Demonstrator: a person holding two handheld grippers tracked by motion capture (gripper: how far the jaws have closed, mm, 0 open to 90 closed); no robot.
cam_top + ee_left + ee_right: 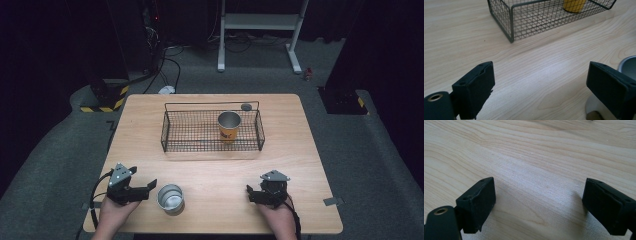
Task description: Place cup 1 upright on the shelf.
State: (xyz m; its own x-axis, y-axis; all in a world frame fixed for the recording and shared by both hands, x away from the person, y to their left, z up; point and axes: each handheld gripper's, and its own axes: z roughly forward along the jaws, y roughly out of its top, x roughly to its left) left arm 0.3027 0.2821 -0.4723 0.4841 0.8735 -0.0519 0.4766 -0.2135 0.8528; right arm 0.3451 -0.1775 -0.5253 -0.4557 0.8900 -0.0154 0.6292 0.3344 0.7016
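A shiny metal cup (pixel 170 197) stands upright on the wooden table (pixel 215 170) near its front left. My left gripper (pixel 148 190) is just left of the cup and points toward it, jaws open with nothing between them. In the left gripper view the open left gripper (pixel 539 75) frames bare wood, and the metal cup (pixel 627 66) sits behind the right jaw. A yellow cup with a metal rim (pixel 229 125) stands inside the wire basket (pixel 172 131). My right gripper (pixel 251 195) rests at the front right, open over bare table (pixel 539 192).
The black wire basket (pixel 524 22) with the yellow cup (pixel 574 5) sits at the table's middle back. A small grey round thing (pixel 246 106) lies behind the basket. Beyond the table are a white stand's legs (pixel 260 22) and cables on the floor.
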